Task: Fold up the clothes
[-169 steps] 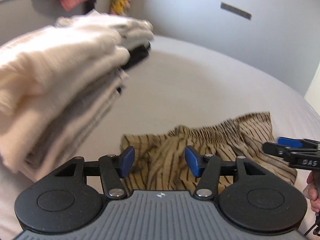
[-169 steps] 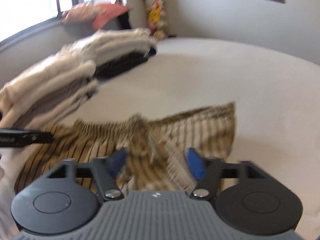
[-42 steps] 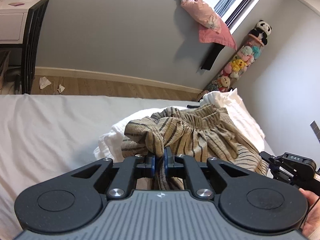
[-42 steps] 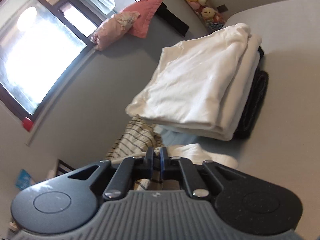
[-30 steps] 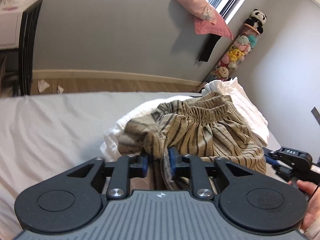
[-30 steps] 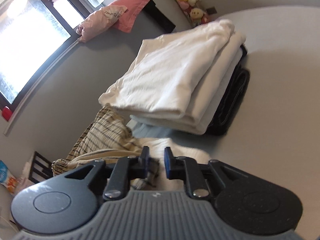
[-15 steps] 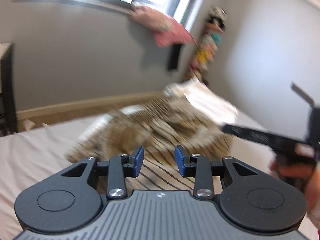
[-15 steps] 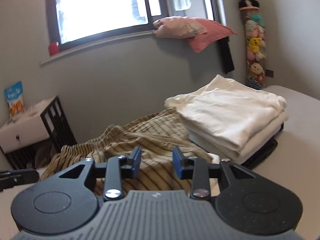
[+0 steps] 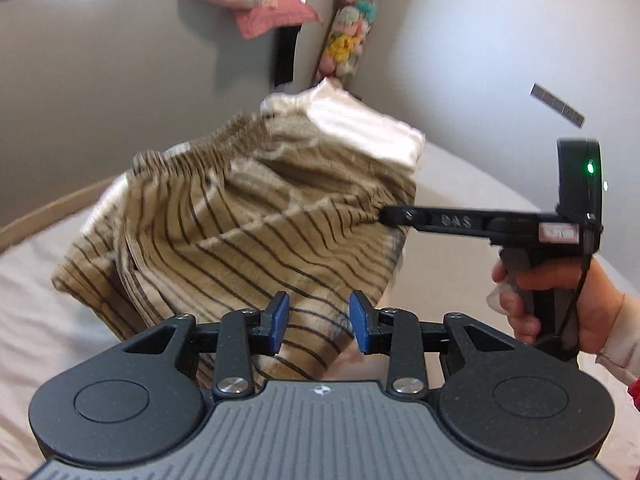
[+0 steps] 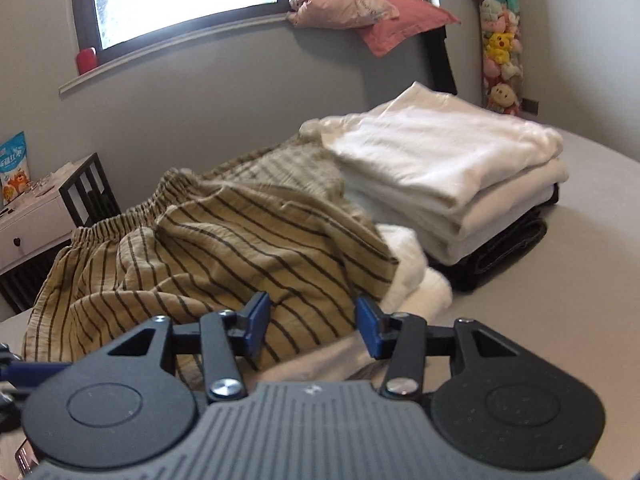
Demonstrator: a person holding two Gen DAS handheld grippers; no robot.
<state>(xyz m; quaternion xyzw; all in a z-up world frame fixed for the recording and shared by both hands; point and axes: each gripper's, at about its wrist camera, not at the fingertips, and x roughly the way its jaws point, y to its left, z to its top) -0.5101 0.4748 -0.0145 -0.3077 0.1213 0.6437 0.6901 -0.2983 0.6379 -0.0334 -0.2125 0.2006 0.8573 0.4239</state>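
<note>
Tan striped shorts (image 9: pixel 248 232) lie loosely folded on top of a pile of white folded clothes (image 10: pixel 416 280) on the bed; they also show in the right wrist view (image 10: pixel 224 248). My left gripper (image 9: pixel 318 322) is open and empty just in front of the shorts' near edge. My right gripper (image 10: pixel 312 324) is open and empty over the shorts' right corner; in the left wrist view its fingertips (image 9: pixel 390 214) reach to the shorts' right edge.
A second stack of white folded clothes (image 10: pixel 452 160) on a dark garment (image 10: pixel 508 248) sits to the right on the bed (image 10: pixel 580 280). A grey wall, a window sill with pink pillows (image 10: pixel 360 12), and a white bedside table (image 10: pixel 36 220) stand behind.
Both grippers let go of the striped shorts, opened wide and drew back. The shorts now rest on the white pile.
</note>
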